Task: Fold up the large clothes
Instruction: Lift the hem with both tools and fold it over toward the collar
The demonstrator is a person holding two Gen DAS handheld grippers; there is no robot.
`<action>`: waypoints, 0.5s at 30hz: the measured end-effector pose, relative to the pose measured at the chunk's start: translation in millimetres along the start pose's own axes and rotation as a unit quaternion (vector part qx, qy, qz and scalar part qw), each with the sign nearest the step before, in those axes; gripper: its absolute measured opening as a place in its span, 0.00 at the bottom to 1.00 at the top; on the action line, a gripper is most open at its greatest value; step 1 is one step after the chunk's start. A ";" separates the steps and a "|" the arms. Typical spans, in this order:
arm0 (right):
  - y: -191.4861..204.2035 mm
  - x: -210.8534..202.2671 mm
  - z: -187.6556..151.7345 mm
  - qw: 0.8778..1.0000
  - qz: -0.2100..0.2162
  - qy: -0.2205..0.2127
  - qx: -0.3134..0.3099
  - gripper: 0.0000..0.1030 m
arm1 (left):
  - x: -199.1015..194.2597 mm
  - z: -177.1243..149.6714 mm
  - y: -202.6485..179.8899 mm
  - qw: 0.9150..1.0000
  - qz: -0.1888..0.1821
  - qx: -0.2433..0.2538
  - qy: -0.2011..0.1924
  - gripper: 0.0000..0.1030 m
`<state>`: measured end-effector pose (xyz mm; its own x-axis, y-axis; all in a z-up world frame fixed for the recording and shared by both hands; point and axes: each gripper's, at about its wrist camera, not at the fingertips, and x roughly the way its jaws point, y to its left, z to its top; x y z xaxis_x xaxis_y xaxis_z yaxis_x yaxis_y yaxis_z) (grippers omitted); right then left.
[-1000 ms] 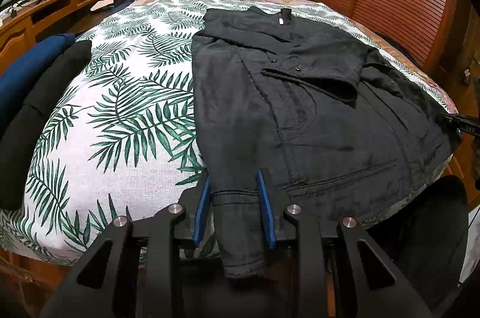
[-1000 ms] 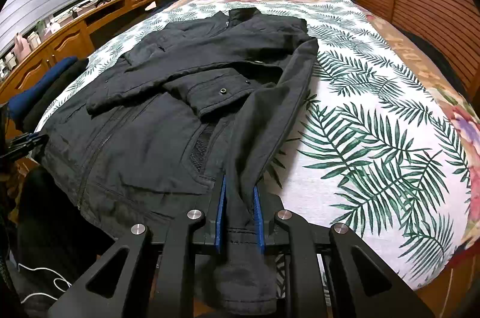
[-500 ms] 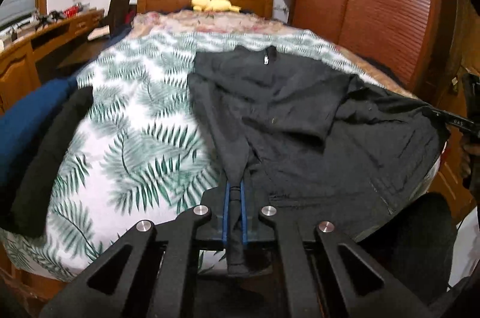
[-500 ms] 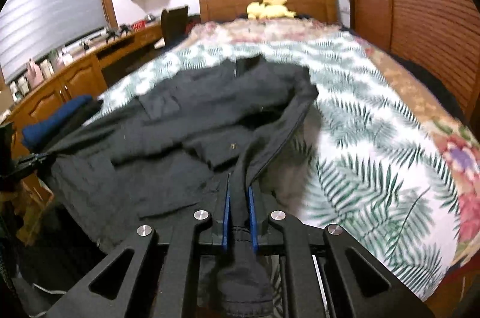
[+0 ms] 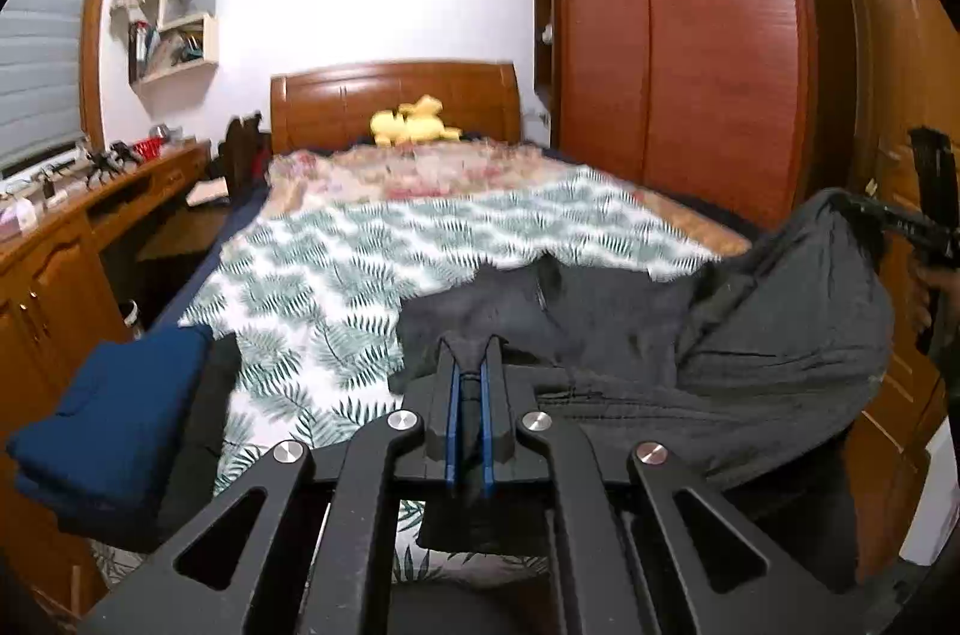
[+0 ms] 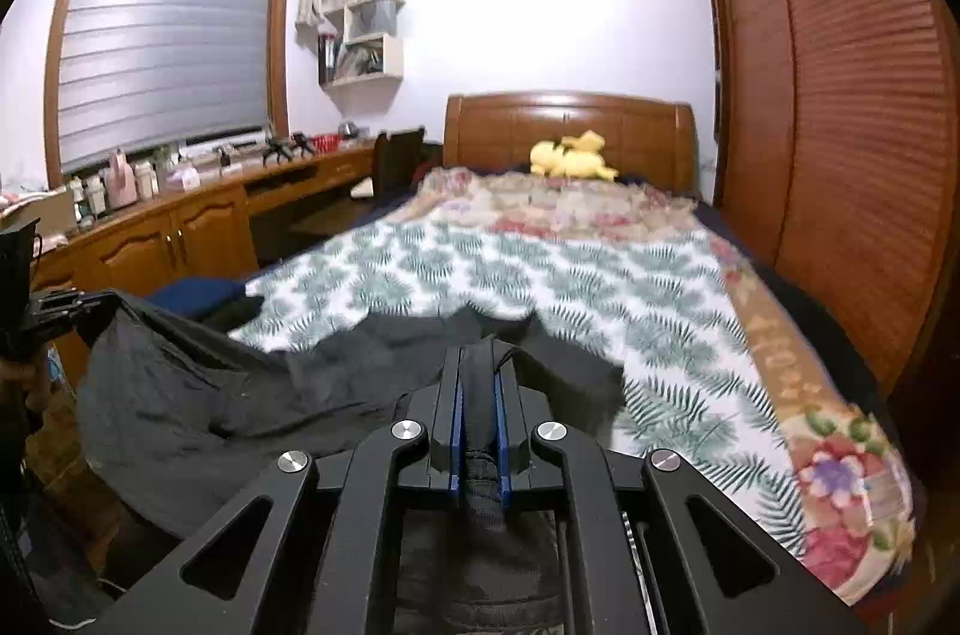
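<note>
A large black jacket (image 5: 750, 353) hangs lifted off the foot of the bed, stretched between my two grippers. My left gripper (image 5: 470, 365) is shut on one sleeve cuff of the jacket. My right gripper (image 6: 478, 371) is shut on the other cuff; the jacket (image 6: 198, 395) sags to its left. The right gripper also shows at the right edge of the left wrist view (image 5: 888, 215), and the left gripper at the left edge of the right wrist view (image 6: 66, 311). The jacket's collar end still rests on the leaf-print bedspread (image 5: 372, 263).
Folded dark blue and black clothes (image 5: 114, 413) lie on the bed's left front corner. A yellow plush toy (image 5: 414, 128) sits by the wooden headboard. A wooden desk (image 6: 180, 227) runs along the left wall, a louvred wardrobe (image 5: 690, 53) along the right.
Both grippers have risen and pulled back with the cuffs, lifting the jacket's lower part off the bed. The left gripper closed on its cuff about a second ago.
</note>
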<state>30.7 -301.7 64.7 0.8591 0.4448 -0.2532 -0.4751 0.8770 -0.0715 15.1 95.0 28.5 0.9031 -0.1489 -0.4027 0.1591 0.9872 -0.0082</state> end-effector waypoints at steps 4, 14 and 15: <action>0.2 -42.5 -3.0 1.000 -0.001 -0.024 0.001 0.08 | -26.4 7.5 -5.0 0.999 -0.003 0.009 -0.030 0.06; -9.9 34.1 -41.8 0.998 -0.037 0.055 0.006 0.08 | 55.6 10.0 9.0 1.000 0.003 0.010 0.012 0.06; -10.8 45.3 -43.8 0.997 -0.043 0.062 0.004 0.08 | 68.3 11.9 10.8 1.000 0.001 0.009 0.016 0.06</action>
<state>66.4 -298.9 11.8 0.8660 0.3433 -0.3636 -0.3998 0.9121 -0.0910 83.3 94.9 11.8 0.8904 -0.1453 -0.4313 0.1654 0.9862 0.0091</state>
